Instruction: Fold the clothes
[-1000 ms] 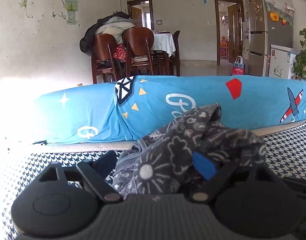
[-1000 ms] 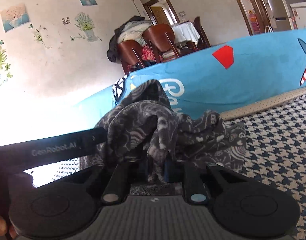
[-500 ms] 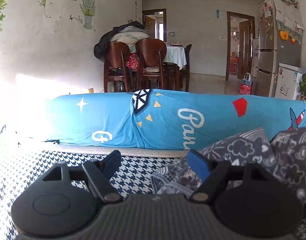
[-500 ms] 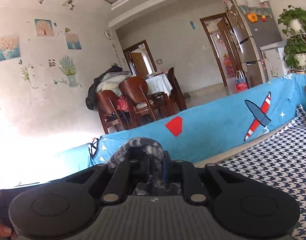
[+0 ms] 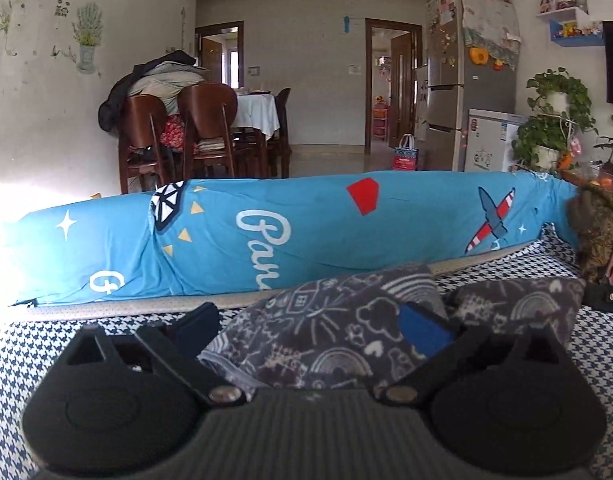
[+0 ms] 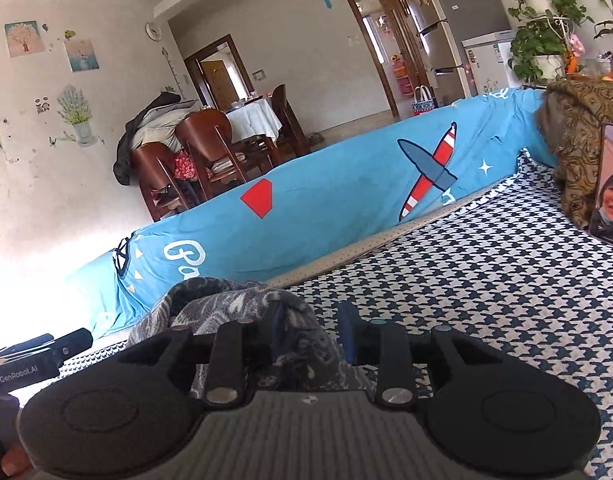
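A dark grey garment (image 5: 326, 340) with white doodle print lies in a low heap on the houndstooth bed cover (image 5: 10, 360). My left gripper (image 5: 310, 324) sits low over it, its jaws opening to their widest. The cloth lies loosely between the fingers (image 5: 422, 328) and the pads do not press it. In the right wrist view the same garment (image 6: 226, 304) bunches at the left of my right gripper (image 6: 311, 326). Those jaws are opening too, with a fold of cloth slack between the blue pads.
A long blue printed bolster (image 5: 306, 236) runs along the far edge of the bed. At the right a phone (image 6: 610, 184) leans on a brown patterned cushion (image 6: 574, 128). The other gripper's black body (image 6: 38, 360) shows at lower left. Chairs and a fridge stand beyond.
The garment was bunched high between both grippers and now lies lower and spread on the bed. Both pairs of jaws have widened. The right gripper has swung to the right.
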Demonstrator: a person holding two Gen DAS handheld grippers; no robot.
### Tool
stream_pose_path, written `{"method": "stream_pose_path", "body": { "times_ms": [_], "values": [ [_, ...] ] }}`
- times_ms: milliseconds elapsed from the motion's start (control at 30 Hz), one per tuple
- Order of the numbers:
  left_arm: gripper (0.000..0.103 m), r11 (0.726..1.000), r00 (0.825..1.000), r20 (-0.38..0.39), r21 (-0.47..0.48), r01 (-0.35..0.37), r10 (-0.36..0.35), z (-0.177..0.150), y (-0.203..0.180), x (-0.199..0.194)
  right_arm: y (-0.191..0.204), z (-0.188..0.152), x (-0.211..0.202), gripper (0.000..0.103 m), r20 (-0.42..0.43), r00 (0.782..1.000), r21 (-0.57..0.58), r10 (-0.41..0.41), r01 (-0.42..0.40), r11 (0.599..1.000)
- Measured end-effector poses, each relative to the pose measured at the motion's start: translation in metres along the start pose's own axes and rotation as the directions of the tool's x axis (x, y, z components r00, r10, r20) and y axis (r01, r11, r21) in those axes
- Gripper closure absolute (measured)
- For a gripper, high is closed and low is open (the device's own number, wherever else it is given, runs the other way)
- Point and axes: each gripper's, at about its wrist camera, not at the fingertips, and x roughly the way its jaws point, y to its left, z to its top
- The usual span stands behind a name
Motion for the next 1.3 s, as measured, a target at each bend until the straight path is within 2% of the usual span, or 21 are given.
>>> {"method": "stream_pose_path", "body": {
  "times_ms": [100, 200, 367, 500, 667, 700, 733, 767, 800, 833, 900, 1000, 1067, 1167, 1233, 1300],
  "values": [
    [0.0, 0.999, 0.999, 0.001, 0.01, 0.045, -0.045, 0.002, -0.016, 0.002, -0.009, 0.003, -0.014, 0.058, 0.063, 0.998, 0.038, -0.016, 0.014, 0.999],
    [0.0, 0.998, 0.998, 0.001, 0.029, 0.062, -0.062, 0.005, -0.032, 0.008, -0.013, 0.006, -0.015, 0.05, 0.081, 0.997, 0.063, 0.002, -0.007, 0.998],
    [0.0, 0.995, 0.998, -0.034, 0.077, 0.062, -0.059, 0.007, -0.054, 0.03, -0.002, 0.001, 0.007, 0.042, 0.0, 0.999, 0.045, 0.032, -0.032, 0.998],
    [0.0, 0.995, 0.996, -0.081, 0.094, 0.039, -0.031, 0.004, -0.064, 0.051, 0.005, -0.01, 0.025, 0.029, -0.064, 0.997, 0.033, 0.049, -0.047, 0.998],
    [0.001, 0.992, 0.991, -0.124, 0.125, -0.036, 0.052, -0.007, -0.065, 0.071, 0.01, -0.022, 0.049, 0.029, -0.13, 0.991, 0.015, 0.041, -0.039, 0.999],
    [0.004, 0.99, 0.989, -0.134, 0.13, -0.046, 0.063, -0.009, -0.064, 0.073, 0.011, -0.025, 0.053, 0.029, -0.146, 0.989, 0.016, 0.04, -0.038, 0.999],
    [0.008, 0.989, 0.987, -0.146, 0.136, -0.054, 0.073, -0.011, -0.064, 0.075, 0.012, -0.027, 0.057, 0.033, -0.16, 0.986, 0.014, 0.04, -0.038, 0.999],
    [0.018, 0.989, 0.984, -0.161, 0.137, -0.057, 0.079, -0.014, -0.063, 0.077, 0.014, -0.029, 0.06, 0.039, -0.171, 0.984, 0.01, 0.044, -0.043, 0.999],
    [0.029, 0.989, 0.981, -0.177, 0.135, -0.059, 0.082, -0.016, -0.061, 0.079, 0.016, -0.031, 0.063, 0.057, -0.18, 0.983, 0.003, 0.049, -0.05, 0.999],
    [0.035, 0.989, 0.979, -0.185, 0.132, -0.064, 0.088, -0.017, -0.058, 0.079, 0.018, -0.032, 0.064, 0.072, -0.188, 0.981, -0.005, 0.053, -0.055, 0.998],
    [0.05, 0.989, 0.976, -0.195, 0.126, -0.076, 0.1, -0.021, -0.053, 0.079, 0.021, -0.035, 0.066, 0.089, -0.195, 0.979, -0.022, 0.061, -0.066, 0.998],
    [0.064, 0.989, 0.977, -0.18, 0.116, -0.093, 0.113, -0.021, -0.043, 0.07, 0.023, -0.034, 0.062, 0.092, -0.166, 0.983, -0.04, 0.077, -0.084, 0.996],
    [0.07, 0.987, 0.978, -0.155, 0.11, -0.12, 0.136, -0.019, -0.036, 0.062, 0.025, -0.03, 0.053, 0.093, -0.124, 0.985, -0.037, 0.122, -0.128, 0.991],
    [0.075, 0.974, 0.971, -0.116, 0.106, -0.199, 0.211, -0.018, -0.026, 0.047, 0.035, -0.026, 0.036, 0.093, -0.061, 0.976, -0.068, 0.207, -0.211, 0.975],
    [0.075, 0.969, 0.964, -0.111, 0.078, -0.234, 0.242, -0.018, -0.014, 0.038, 0.043, -0.027, 0.027, 0.093, -0.034, 0.974, -0.101, 0.225, -0.228, 0.969],
    [0.073, 0.97, 0.961, -0.13, 0.035, -0.24, 0.243, -0.019, 0.0, 0.029, 0.05, -0.028, 0.02, 0.093, -0.022, 0.969, -0.113, 0.247, -0.248, 0.962]
  ]
}}
